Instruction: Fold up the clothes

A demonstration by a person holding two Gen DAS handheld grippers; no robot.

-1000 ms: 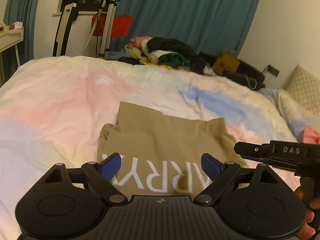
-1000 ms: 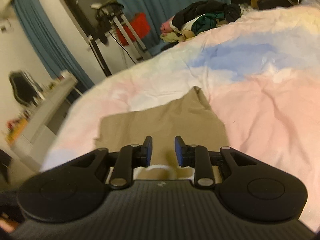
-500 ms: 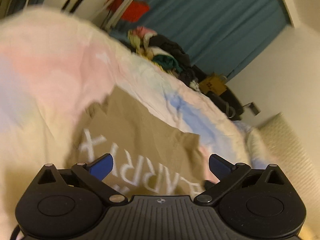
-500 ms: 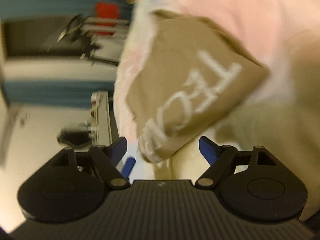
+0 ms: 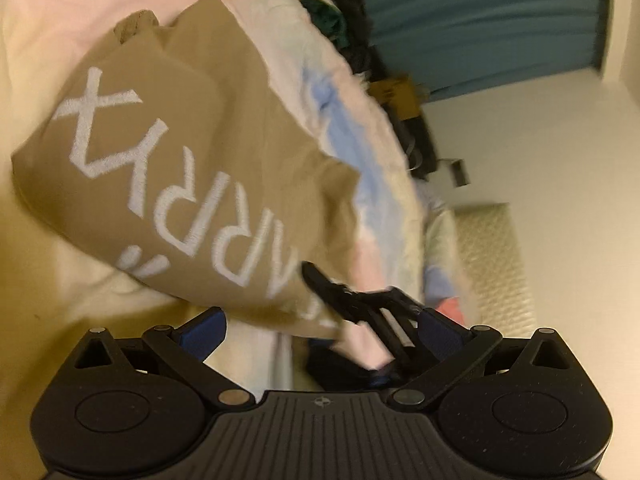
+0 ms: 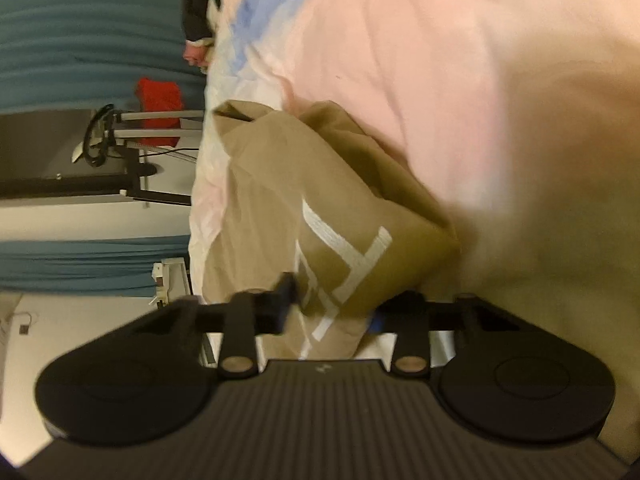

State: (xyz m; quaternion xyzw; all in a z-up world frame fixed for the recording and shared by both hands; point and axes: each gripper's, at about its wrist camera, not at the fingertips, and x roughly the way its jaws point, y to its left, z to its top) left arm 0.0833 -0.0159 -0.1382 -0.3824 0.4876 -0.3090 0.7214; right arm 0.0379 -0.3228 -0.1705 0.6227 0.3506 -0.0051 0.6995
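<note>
One tan shirt [image 5: 192, 152] with white lettering lies folded on the bed cover [image 5: 48, 24], a cover in pale pink, blue and cream patches. The left gripper [image 5: 320, 330] hangs just above the near edge of the shirt with its two blue-padded fingers [image 5: 202, 330] spread wide and nothing between them; the shirt's lettered front fills the space ahead of it. In the same view the right gripper [image 5: 336, 292] reaches in from the right, its black fingers meeting the shirt's near corner. From the right wrist camera, the right gripper [image 6: 332, 308] has its two fingers on either side of a bunched fold of the shirt [image 6: 304, 208]; the picture is blurred, so whether the fold is pinched or only sits loosely in the gap cannot be told. At the far end of the bed lies one heap of mixed clothes [image 5: 336, 12], dark and green pieces among them, before a teal curtain [image 5: 480, 20]. One cream quilted pillow [image 5: 492, 264] rests at the right side.
</note>
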